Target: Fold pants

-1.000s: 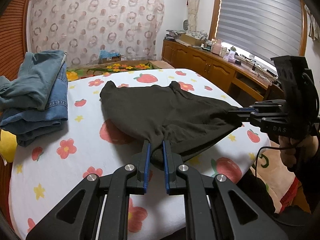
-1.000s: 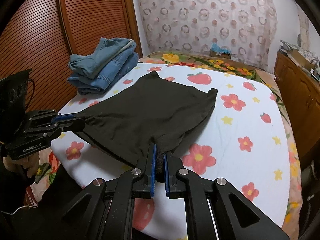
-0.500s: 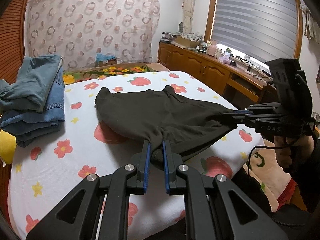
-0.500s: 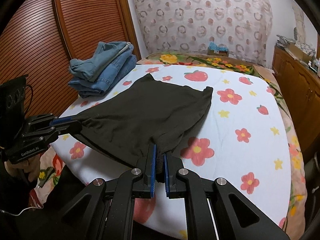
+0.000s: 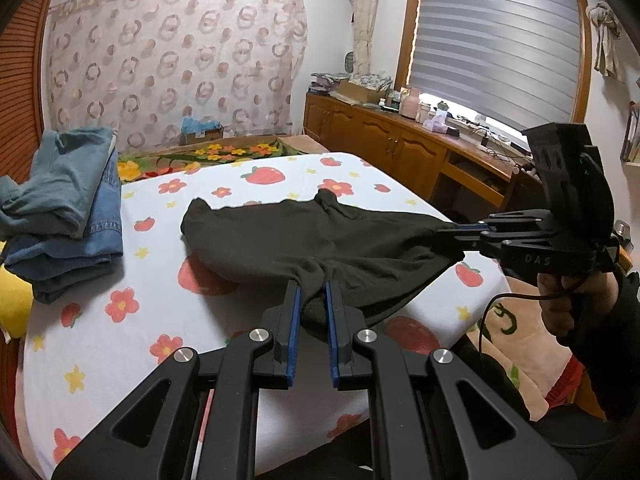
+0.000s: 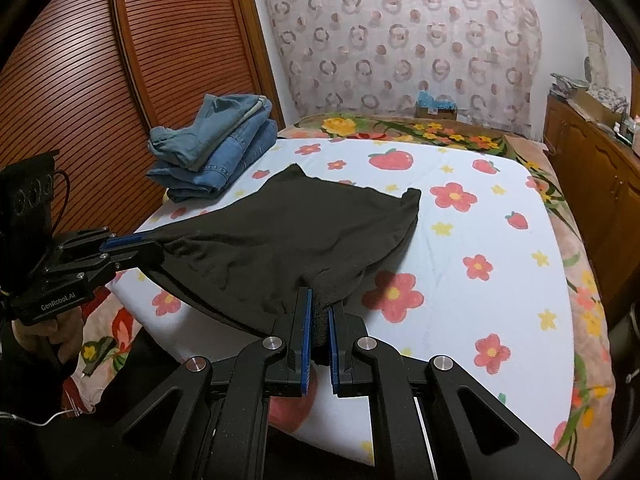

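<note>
Dark black pants [image 5: 304,236] [image 6: 288,236] are stretched out over the near part of a bed with a white sheet printed with flowers and strawberries [image 5: 120,332] [image 6: 492,240]. My left gripper [image 5: 312,292] is shut on one near corner of the cloth. My right gripper [image 6: 318,304] is shut on the other near corner. Each gripper shows in the other's view: the right gripper [image 5: 460,232] at the right, the left gripper [image 6: 132,244] at the left. The near edge hangs lifted between them; the far end lies on the sheet.
A stack of folded blue jeans [image 5: 64,200] [image 6: 216,152] sits at the bed's far left. A wooden cabinet [image 5: 392,148] with clutter runs along the right wall under a window blind. A slatted wooden door [image 6: 80,92] stands left. A person's hand [image 5: 568,300] holds the right gripper.
Both grippers have drawn the pants a little toward the near edge of the bed, with the left one rising slightly. The grips are unchanged.
</note>
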`<state>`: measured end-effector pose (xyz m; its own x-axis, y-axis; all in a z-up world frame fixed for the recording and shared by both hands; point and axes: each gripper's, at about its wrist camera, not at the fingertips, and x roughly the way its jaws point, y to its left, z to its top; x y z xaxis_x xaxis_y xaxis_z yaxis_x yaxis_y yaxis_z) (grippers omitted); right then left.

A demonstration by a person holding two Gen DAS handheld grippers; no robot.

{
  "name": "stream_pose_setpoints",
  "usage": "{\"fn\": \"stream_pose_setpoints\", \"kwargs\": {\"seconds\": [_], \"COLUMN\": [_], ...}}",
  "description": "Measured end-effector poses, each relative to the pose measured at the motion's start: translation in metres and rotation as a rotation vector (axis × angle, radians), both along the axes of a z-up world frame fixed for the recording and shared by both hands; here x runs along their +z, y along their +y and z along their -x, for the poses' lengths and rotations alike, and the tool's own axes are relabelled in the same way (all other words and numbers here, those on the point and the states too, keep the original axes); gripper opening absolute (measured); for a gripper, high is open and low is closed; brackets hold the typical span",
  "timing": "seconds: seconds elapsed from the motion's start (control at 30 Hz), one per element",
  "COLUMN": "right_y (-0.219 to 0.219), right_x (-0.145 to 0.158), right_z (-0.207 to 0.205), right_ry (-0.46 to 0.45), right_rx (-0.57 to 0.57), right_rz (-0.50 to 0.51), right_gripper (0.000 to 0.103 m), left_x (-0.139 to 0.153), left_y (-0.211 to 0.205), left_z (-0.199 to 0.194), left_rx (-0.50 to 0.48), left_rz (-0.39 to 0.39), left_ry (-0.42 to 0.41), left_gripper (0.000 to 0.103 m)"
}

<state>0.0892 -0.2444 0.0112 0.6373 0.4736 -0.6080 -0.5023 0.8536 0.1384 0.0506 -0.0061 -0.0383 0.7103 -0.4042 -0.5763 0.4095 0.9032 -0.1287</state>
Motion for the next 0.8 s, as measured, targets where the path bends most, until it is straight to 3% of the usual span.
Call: {"fn": "stream_pose_setpoints", "kwargs": {"seconds": [0.53, 0.8], "right_y": [-0.011, -0.010], "right_x": [0.012, -0.005], "right_z": [0.022, 0.004], "right_ry": [-0.066, -0.026], "right_rx": [0.007, 0.002], "right_rz": [-0.025, -0.011], "right_gripper": [0.007, 0.007], "left_x": [0.024, 0.006], "left_y": [-0.005, -0.004], "left_z": [0.016, -0.001], "left_rx": [-0.024, -0.017], "left_rz": [0.004, 0.005], "left_ry": [-0.068, -0.007], "left_gripper": [0.013, 0.013]}}
